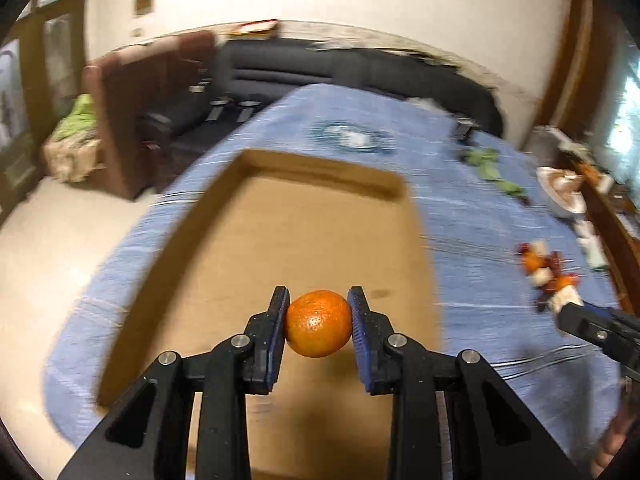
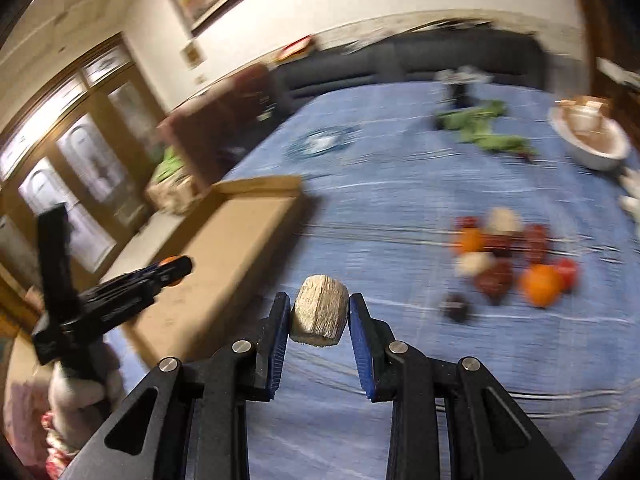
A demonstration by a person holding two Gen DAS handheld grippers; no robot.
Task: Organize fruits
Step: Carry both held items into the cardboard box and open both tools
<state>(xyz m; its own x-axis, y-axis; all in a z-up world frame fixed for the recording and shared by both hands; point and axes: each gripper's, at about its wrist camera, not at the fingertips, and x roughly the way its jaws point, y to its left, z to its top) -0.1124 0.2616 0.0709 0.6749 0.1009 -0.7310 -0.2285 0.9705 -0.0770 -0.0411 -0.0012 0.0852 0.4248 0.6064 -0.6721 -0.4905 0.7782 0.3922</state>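
I have the orange point(image 1: 319, 323) clamped in my left gripper point(image 1: 319, 312), hanging over the open cardboard tray point(image 1: 248, 216), inside its raised rim. My right gripper point(image 2: 319, 314) pinches a pale ridged fruit point(image 2: 320, 311) right of that tray, above bare blue cloth point(image 2: 400, 208); the fruit pile point(image 2: 516, 260) lies farther right, well apart
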